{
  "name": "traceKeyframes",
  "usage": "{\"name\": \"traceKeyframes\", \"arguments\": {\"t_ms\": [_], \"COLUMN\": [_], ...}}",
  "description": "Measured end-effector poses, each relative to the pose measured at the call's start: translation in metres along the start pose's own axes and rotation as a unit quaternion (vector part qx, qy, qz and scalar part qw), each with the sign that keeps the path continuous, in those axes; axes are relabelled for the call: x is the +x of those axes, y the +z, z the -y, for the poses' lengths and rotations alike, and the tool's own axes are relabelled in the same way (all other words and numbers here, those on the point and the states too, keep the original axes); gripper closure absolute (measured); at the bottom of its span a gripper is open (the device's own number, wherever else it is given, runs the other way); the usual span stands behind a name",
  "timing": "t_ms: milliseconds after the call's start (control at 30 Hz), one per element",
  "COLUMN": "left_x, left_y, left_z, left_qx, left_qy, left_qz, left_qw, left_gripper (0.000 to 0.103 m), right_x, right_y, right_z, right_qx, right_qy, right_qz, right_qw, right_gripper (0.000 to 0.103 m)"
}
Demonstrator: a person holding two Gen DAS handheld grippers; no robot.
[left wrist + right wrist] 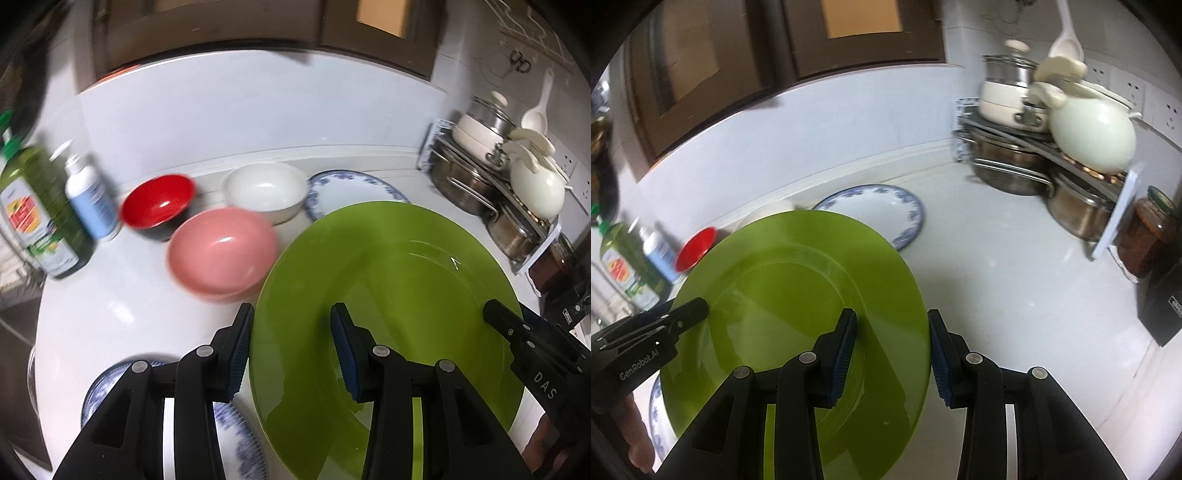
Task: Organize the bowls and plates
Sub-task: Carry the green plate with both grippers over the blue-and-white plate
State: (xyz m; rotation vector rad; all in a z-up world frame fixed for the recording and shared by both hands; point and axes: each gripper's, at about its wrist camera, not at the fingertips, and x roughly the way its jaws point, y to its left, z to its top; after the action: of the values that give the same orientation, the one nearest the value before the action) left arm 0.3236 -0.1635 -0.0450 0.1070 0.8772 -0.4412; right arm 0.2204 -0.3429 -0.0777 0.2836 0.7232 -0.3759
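A large green plate (388, 295) hangs above the white counter, held at opposite rims. My left gripper (291, 332) is shut on its left rim, and my right gripper (892, 332) is shut on its right rim (916, 302). Each view also shows the other gripper's finger lying on the plate. Behind the plate stand a pink bowl (221, 251), a red bowl (157, 201) and a white bowl (264, 190). A blue-patterned plate (879, 210) lies by the back wall. Another blue-patterned plate (229, 435) lies under my left gripper, mostly hidden.
A green oil bottle (37, 210) and a white-and-blue bottle (90, 199) stand at the left. A rack of pots (1052, 155) with a cream pot fills the right corner. A jar (1148, 229) and a black box (1167, 302) stand beside it.
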Motion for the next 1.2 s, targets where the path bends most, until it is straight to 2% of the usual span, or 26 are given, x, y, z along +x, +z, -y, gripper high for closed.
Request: {"name": "traceKeyframes", "arguments": {"t_ms": [433,767,1200], "left_x": [-0.046,-0.072,-0.065], "left_y": [-0.044,-0.081,-0.122], "left_z": [-0.083,-0.146,-0.197], "left_qx": [-0.054,-0.103,-0.131], "left_qy": [0.043,0.082,0.117], "left_qz": [0.007,-0.005,-0.027], "left_qw": [0.9976,0.9913,0.9842], "left_gripper": [0.061,0.061,0.061], "right_x": [-0.017,-0.019,-0.001], "right_y": [-0.024,-0.048,-0.084], "right_z": [-0.079,-0.141,-0.198], "right_qx": [-0.050,-0.096,-0.131], "right_qy": [0.046,0.089,0.119], "right_qz": [-0.008,-0.028,-0.062], "right_qw": [0.998,0.991,0.982], "right_gripper": [0.063,0.063,0.063]}}
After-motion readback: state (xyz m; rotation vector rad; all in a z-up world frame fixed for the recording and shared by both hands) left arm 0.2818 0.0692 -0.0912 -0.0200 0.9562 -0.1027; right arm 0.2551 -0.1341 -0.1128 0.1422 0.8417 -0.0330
